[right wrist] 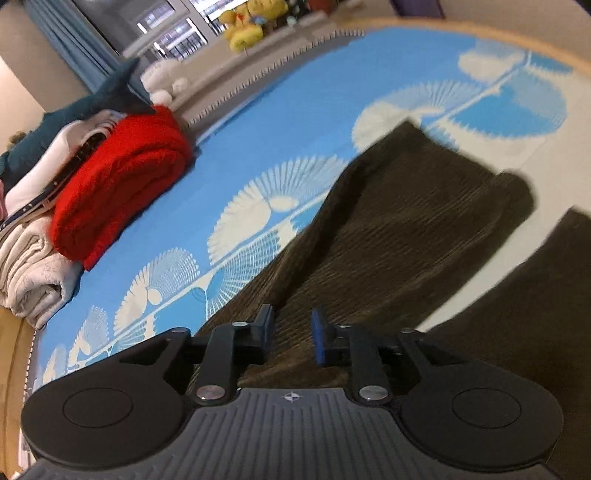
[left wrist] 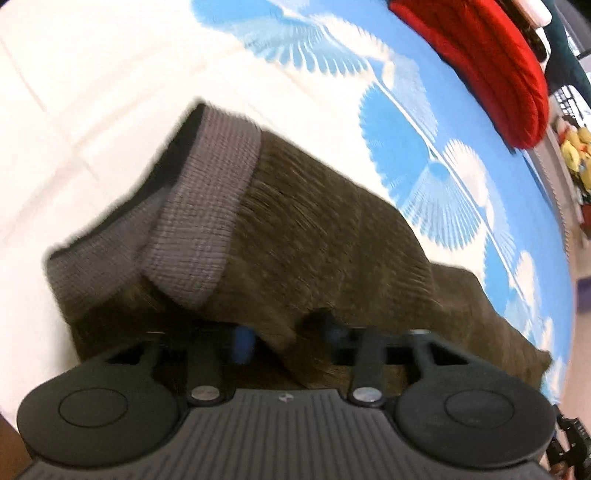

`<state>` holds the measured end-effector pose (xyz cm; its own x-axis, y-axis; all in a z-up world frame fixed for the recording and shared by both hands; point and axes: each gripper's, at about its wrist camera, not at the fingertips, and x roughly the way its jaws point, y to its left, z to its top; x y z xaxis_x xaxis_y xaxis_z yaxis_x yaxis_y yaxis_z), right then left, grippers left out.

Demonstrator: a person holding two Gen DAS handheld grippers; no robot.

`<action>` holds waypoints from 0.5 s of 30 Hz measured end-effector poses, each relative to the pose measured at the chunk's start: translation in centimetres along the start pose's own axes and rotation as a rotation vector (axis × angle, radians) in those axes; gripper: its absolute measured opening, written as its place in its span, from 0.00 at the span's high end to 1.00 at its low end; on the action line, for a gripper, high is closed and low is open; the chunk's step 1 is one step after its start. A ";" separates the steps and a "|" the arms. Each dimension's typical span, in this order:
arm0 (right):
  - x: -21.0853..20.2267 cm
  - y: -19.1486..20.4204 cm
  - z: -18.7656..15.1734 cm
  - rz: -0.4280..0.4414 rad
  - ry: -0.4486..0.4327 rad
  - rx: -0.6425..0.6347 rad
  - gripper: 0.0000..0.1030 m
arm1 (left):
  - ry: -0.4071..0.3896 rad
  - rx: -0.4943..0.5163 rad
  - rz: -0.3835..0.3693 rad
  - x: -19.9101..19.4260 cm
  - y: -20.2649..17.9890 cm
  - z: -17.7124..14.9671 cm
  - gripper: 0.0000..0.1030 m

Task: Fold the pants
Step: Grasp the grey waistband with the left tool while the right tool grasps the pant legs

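The pants are dark brown and ribbed, with a grey knitted waistband, and they lie on a bed sheet printed in blue and white with fan shapes; in the left wrist view the waistband end is folded over on the white part of the sheet, and the cloth runs from there down toward the camera. The left gripper is low against the pants; a fold of the brown cloth sits between its blue pads, which stand close to it, but the blur hides whether they press it, so I cannot tell if it grips. The right gripper is over another part of the pants; its jaws stand a little apart, with cloth behind the gap and not squeezed. A red folded blanket lies on a pile of light laundry at the far side; yellow plush toys sit near the window.
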<state>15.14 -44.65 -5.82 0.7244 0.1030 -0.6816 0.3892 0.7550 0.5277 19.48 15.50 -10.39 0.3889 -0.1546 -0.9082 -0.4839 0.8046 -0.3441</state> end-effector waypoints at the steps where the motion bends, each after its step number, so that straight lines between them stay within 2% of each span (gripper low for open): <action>1: 1.2 0.1 0.2 0.002 0.010 0.012 0.72 | -0.020 0.010 0.008 -0.4 -0.2 0.2 0.82; 2: 2.3 0.2 0.5 0.001 0.011 0.024 0.72 | -0.037 0.016 0.008 -0.8 -0.5 0.3 0.85; 5: 4.8 0.2 1.0 0.002 0.010 0.071 0.71 | -0.091 0.074 0.029 -1.6 -1.9 0.6 0.86; 7: 6.5 0.3 1.1 0.005 0.018 0.093 0.66 | -0.109 0.111 0.040 -2.2 -2.4 0.5 0.86; 15: 11.6 1.1 1.0 -0.035 0.047 0.105 0.60 | -0.061 0.132 0.073 -1.5 -2.6 0.5 0.86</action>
<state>24.53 -43.28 -12.60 0.6827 0.1099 -0.7224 0.4728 0.6873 0.5514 20.56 13.93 -7.96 0.4049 -0.0612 -0.9123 -0.4070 0.8814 -0.2397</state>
